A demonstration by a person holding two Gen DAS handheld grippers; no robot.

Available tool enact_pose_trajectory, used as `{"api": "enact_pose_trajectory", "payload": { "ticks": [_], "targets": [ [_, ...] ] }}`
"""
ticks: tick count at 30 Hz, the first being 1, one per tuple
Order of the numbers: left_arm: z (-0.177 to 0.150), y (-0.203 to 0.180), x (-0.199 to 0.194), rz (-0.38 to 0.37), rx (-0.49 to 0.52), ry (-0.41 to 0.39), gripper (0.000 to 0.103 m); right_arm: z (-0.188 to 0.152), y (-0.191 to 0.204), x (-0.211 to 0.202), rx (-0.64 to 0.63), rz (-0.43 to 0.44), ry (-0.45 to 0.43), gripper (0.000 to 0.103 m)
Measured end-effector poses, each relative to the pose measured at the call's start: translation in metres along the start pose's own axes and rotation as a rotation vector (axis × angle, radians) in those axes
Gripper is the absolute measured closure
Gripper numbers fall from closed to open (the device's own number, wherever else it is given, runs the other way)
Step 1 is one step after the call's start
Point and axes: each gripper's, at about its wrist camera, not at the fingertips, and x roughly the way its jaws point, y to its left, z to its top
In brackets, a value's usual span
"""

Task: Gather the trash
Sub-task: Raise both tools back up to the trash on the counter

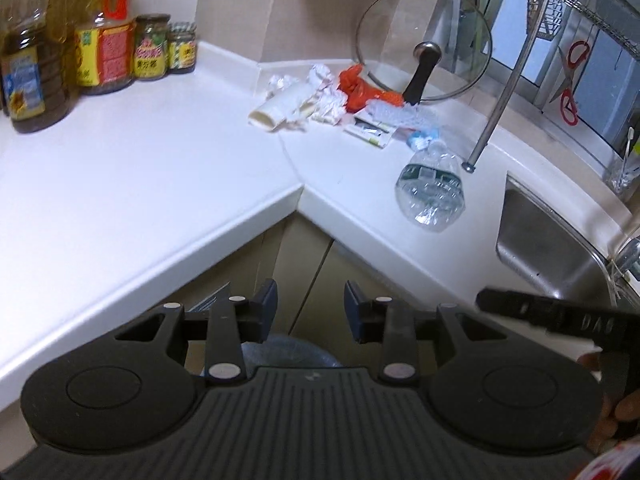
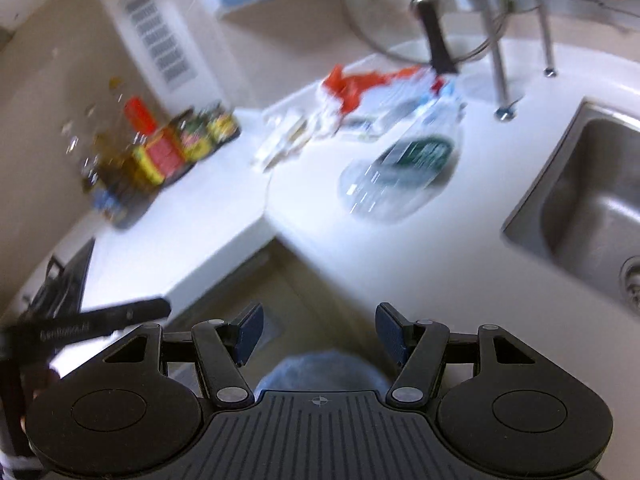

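Both grippers hang over the inner corner of the white L-shaped countertop point(image 1: 140, 184), each with nothing between its pads. The left gripper point(image 1: 311, 308) stands narrowly parted, the right gripper point(image 2: 319, 334) wider. The trash lies in the far corner: a crushed clear plastic bottle point(image 1: 430, 194) nearest the sink point(image 1: 560, 256), then flat wrappers point(image 1: 372, 130), an orange plastic bag point(image 1: 360, 88), crumpled tissues point(image 1: 324, 94) and a cardboard tube point(image 1: 276, 110) (right view is blurred), beside a glass pot lid point(image 1: 424, 36)
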Motion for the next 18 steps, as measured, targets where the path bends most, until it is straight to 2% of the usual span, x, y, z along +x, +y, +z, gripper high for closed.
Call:
{"api": "enact_pose_trajectory", "payload": {
  "ticks": [7,18],
  "targets": [
    [0.03,-0.022,0.029,0.025,0.021,-0.034,0.071,0.053,-0.033,0.008,-0.014,-0.025,-0.095,0.041],
    [0.099,-0.034,0.096,0.135,0.039,-0.088,0.071,0.129,-0.068,0.086,-0.342,-0.106,-0.16,0.041]
  ]
}}
